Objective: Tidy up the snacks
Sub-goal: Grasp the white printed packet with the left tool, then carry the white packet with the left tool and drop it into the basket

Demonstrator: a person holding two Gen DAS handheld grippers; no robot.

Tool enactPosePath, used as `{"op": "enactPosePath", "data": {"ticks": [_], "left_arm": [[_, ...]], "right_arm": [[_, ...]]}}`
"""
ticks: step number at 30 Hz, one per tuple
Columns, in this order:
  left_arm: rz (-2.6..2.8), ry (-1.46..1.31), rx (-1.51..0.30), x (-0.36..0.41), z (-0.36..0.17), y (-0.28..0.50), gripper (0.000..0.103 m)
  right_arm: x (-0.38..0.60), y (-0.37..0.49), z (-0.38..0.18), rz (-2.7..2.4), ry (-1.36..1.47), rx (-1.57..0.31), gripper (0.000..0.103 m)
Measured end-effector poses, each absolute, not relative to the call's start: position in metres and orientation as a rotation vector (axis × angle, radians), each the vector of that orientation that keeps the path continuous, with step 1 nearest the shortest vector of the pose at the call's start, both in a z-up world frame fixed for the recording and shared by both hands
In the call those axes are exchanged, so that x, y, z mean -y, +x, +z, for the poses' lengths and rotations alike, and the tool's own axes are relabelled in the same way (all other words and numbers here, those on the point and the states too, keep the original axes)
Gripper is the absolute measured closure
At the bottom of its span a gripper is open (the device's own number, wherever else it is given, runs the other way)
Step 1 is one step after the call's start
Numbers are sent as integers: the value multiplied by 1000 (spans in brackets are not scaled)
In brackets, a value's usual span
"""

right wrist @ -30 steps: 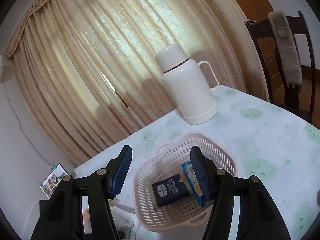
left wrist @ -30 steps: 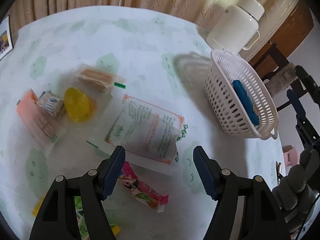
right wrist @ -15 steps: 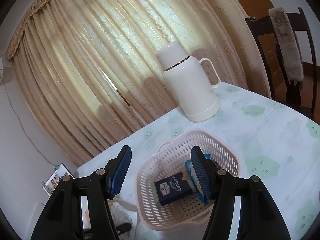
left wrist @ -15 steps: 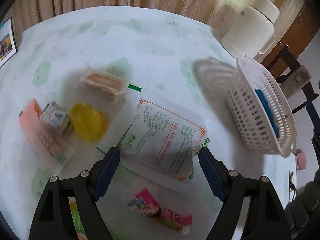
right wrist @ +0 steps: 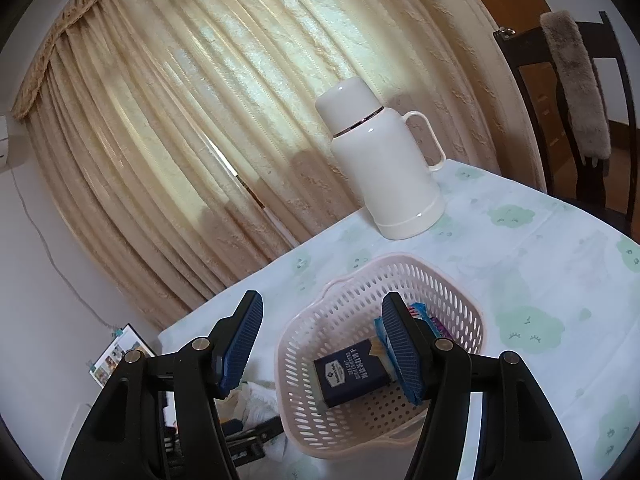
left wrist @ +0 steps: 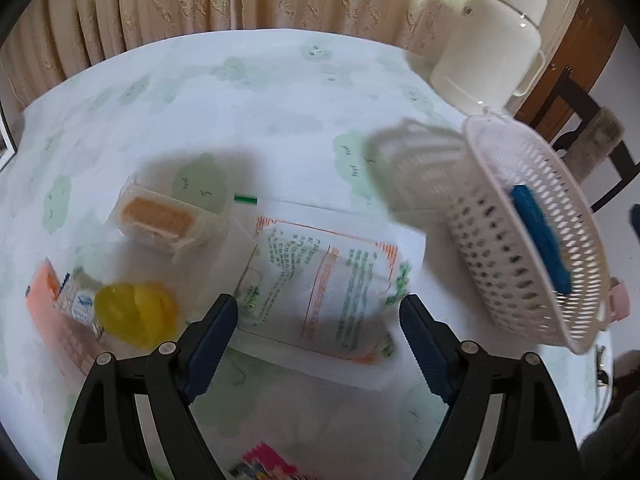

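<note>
Right now the left gripper (left wrist: 318, 330) points down at a round table (left wrist: 248, 96) with a pale green cloud cloth. Its jaws have just been opening and now stand wide, one blue pad on each side of a big white snack bag (left wrist: 320, 284) with orange and green print. The pads do not press on the bag, so nothing is held.

From the bag, a clear pack with a brown cake (left wrist: 160, 218) lies at about ten o'clock. A round yellow jelly cup (left wrist: 134, 314) sits at about nine o'clock, with a small blue and white packet (left wrist: 78, 300) and a flat orange pack (left wrist: 48, 312) just beside it. A pink wrapper (left wrist: 266, 462) peeks in at six o'clock, blurry.

The white basket (left wrist: 520, 264) stands at about three o'clock from the bag, apart from it, with something blue inside. A cream flask (left wrist: 488, 48) stands at about one o'clock, near the curtain (left wrist: 200, 0).

The right gripper (right wrist: 322, 348) hangs in front of the same basket (right wrist: 452, 288). Its jaws are partly open and hold nothing. Inside the basket lies a dark blue box (right wrist: 352, 372) and a light blue packet (right wrist: 380, 336) at its two o'clock. The flask (right wrist: 384, 168) stands at twelve o'clock from the basket, and a dark chair (right wrist: 576, 100) waits at about two o'clock
</note>
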State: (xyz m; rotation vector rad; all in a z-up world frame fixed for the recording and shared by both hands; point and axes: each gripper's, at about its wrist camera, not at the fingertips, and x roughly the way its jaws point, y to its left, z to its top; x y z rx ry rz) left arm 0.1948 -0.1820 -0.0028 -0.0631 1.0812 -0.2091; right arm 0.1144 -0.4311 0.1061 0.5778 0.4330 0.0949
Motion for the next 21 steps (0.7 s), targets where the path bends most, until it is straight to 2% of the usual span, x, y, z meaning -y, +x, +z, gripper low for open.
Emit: {"op": "enactPosePath", "data": {"ticks": [13,15,17,20,21], "left_arm": [[-209,84,-1042,195,-7,202,23],[-210,85,-1035,195,-8,206,28],[-225,100,-1014,197,-6,205,41],[-237,128,-978,203,-2,200,55],[-236,136,-964,204,0,197,56]], "right_arm": [[429,116,105,121,584,-447,40],[428,116,105,120,584,-447,40],[428,116,105,121,584,-447,40],[428,116,105,121,584,-446,40],[428,116,105,121,582,-446,40]]}}
